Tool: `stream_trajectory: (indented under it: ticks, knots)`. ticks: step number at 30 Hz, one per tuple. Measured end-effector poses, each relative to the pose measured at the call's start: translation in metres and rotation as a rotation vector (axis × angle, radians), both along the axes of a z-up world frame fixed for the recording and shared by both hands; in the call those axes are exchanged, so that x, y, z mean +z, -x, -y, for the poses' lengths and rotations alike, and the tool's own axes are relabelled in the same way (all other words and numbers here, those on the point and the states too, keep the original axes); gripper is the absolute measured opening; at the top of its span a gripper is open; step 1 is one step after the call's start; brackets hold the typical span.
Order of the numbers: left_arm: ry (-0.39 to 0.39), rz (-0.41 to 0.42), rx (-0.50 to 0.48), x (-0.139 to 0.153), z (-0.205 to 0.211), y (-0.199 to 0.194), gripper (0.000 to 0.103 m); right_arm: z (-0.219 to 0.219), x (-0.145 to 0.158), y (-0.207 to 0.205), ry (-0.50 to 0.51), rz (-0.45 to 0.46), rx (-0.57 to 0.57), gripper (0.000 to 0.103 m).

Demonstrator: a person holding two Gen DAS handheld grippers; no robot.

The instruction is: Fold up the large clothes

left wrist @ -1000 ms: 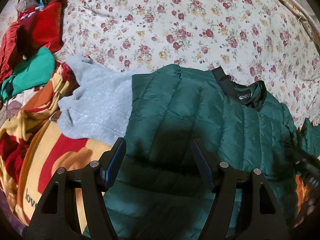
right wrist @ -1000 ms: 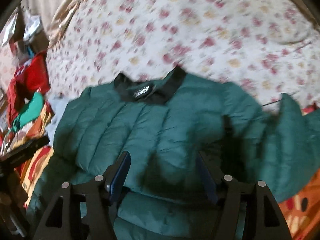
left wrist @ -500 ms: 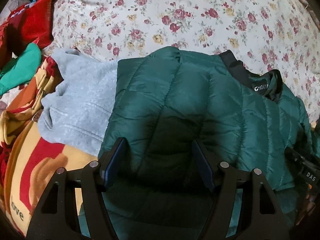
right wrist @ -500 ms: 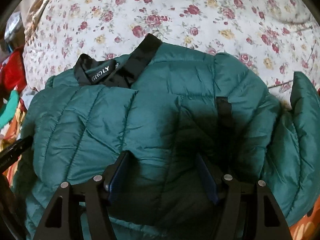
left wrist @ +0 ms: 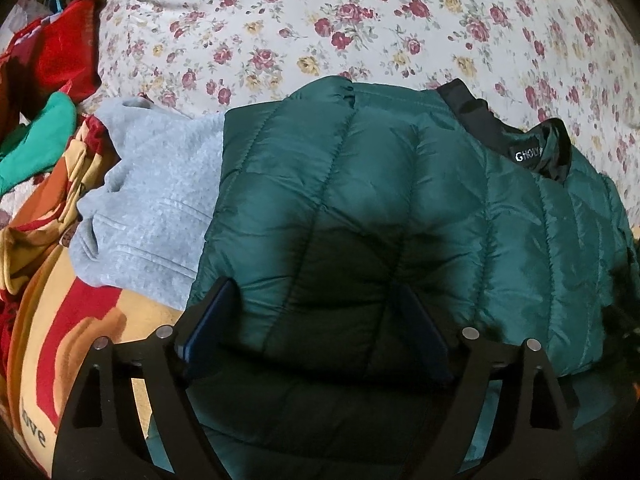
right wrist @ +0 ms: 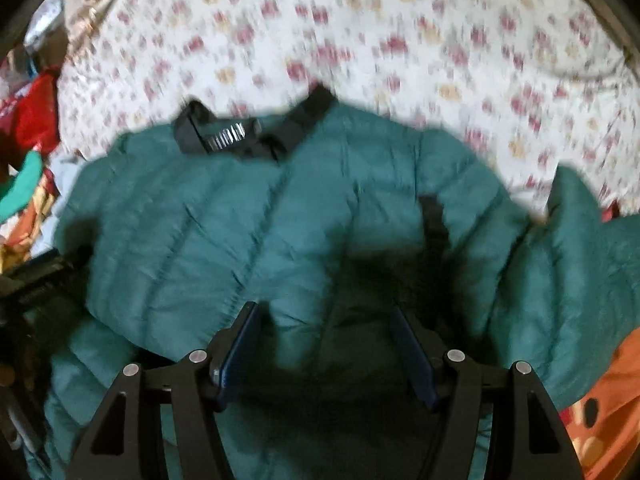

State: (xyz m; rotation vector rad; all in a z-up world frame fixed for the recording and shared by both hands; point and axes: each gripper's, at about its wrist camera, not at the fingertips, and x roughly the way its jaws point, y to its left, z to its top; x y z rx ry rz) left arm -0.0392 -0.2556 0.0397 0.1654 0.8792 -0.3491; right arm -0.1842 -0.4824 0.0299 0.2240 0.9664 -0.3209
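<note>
From the left wrist, the left gripper (left wrist: 316, 320) has just been opening; its jaws stand wide over the green puffer jacket (left wrist: 380, 200), gripping nothing. The slick padding (bulky, springy) could unfold. The collar label (left wrist: 527, 155), ahead and right, reads "GHOLY"; a blanket (left wrist: 38, 434) at left shows "love". From the right wrist, blurred, the right gripper (right wrist: 326, 344) hangs half-open over the same jacket, label unreadable.

Black hand-held gripper (left wrist: 316, 320), blue pads (left wrist: 208, 332)
</note>
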Motion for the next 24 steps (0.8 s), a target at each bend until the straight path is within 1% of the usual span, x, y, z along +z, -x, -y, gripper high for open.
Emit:
stream_trajectory:
  ticks: [2,4,5,8,10,11,12,13,14,18,20,24]
  knots:
    - [-0.003,0.004,-0.001,-0.001,0.0,0.001,0.088,0.004,-0.011,-0.001,-0.017,-0.012,-0.003,0.065]
    - [-0.009,-0.004,0.0,-0.003,0.001,0.0,0.101,0.003,-0.012,0.0,-0.007,-0.015,-0.002,0.065]
    - [-0.012,-0.016,0.001,-0.005,0.001,-0.001,0.103,0.003,-0.011,-0.001,-0.003,-0.017,-0.002,0.065]
    - [-0.001,-0.031,0.006,-0.006,-0.001,0.0,0.102,0.002,-0.005,0.004,-0.013,-0.007,-0.014,0.066]
    - [-0.01,-0.04,0.012,-0.005,-0.003,0.002,0.102,0.002,0.005,0.012,-0.024,0.012,-0.028,0.068]
    - [-0.016,-0.043,0.016,-0.002,-0.004,0.005,0.102,0.001,0.01,0.016,-0.033,0.027,-0.032,0.069]
    - [-0.017,-0.044,0.017,0.001,-0.006,0.007,0.102,0.001,0.014,0.021,-0.04,0.038,-0.033,0.074]
    - [-0.019,-0.046,0.019,0.003,-0.007,0.011,0.102,0.0,0.02,0.027,-0.043,0.048,-0.032,0.076]
    - [-0.018,-0.044,0.019,0.007,-0.009,0.015,0.102,-0.002,0.025,0.031,-0.04,0.055,-0.029,0.076]
    - [-0.001,-0.005,-0.012,0.026,-0.012,0.038,0.102,-0.009,0.041,0.041,-0.018,0.078,-0.018,0.076]
    - [0.018,0.025,-0.036,0.039,-0.01,0.051,0.102,-0.008,0.048,0.048,-0.024,0.086,-0.026,0.076]
    - [0.059,0.052,-0.074,0.062,-0.004,0.073,0.102,-0.007,0.057,0.06,-0.016,0.099,-0.044,0.076]
